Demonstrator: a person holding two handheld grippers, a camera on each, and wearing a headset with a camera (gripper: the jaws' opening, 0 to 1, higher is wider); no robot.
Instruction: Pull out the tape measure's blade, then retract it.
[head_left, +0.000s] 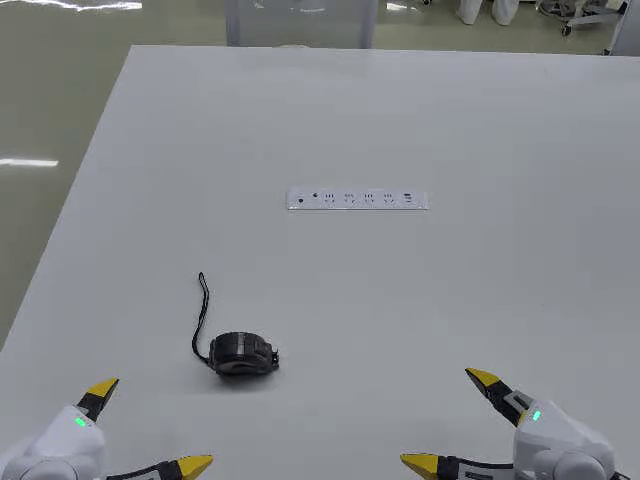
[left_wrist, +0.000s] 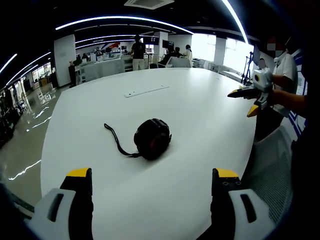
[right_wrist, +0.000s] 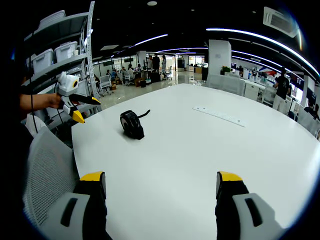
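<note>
Tape measure (head_left: 240, 353) lies just ahead of left tongs (head_left: 150, 425), well apart from right tongs (head_left: 450, 420); both gape apart.

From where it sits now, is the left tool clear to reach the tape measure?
Probably yes. The left tool is open and points at the tape measure, with bare table between them and the right tool well off to the side.

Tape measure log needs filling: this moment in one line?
black round tape measure: untouched on white table | left gripper: open | right gripper: open
</note>
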